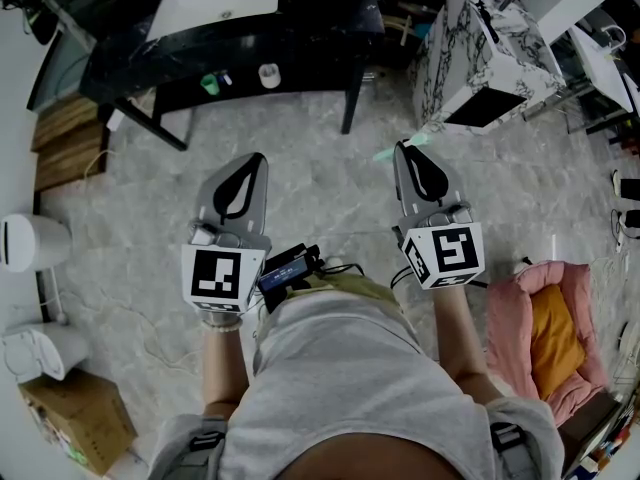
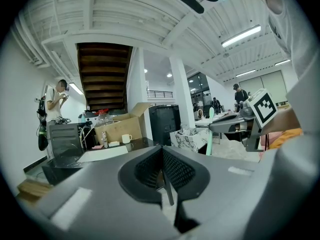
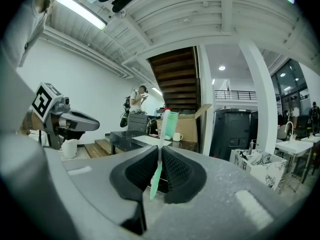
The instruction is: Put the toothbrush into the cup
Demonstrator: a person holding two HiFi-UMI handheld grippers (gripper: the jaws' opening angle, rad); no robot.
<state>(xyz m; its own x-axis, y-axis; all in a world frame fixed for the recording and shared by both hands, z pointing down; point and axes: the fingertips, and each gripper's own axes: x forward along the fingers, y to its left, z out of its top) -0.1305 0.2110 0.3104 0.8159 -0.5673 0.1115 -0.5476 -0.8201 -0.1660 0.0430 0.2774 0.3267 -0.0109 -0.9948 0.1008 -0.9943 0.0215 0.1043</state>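
A mint-green toothbrush (image 3: 161, 149) stands upright between the pads of my right gripper (image 3: 160, 156), bristle head on top; the gripper is shut on it. In the head view only a green end (image 1: 388, 154) shows by the right gripper (image 1: 404, 150). A white cup (image 1: 268, 74) sits on the black table (image 1: 120, 73), well ahead of both grippers; it is small in the right gripper view (image 3: 177, 137) and the left gripper view (image 2: 126, 138). My left gripper (image 1: 258, 160) hangs over the floor, shut with nothing in it (image 2: 161, 156).
A marbled white box (image 1: 490, 58) stands ahead to the right. A pink pet bed (image 1: 545, 338) lies at the right, a cardboard box (image 1: 75, 423) and a white appliance (image 1: 30, 243) at the left. A white sheet (image 1: 215, 8) lies on the table.
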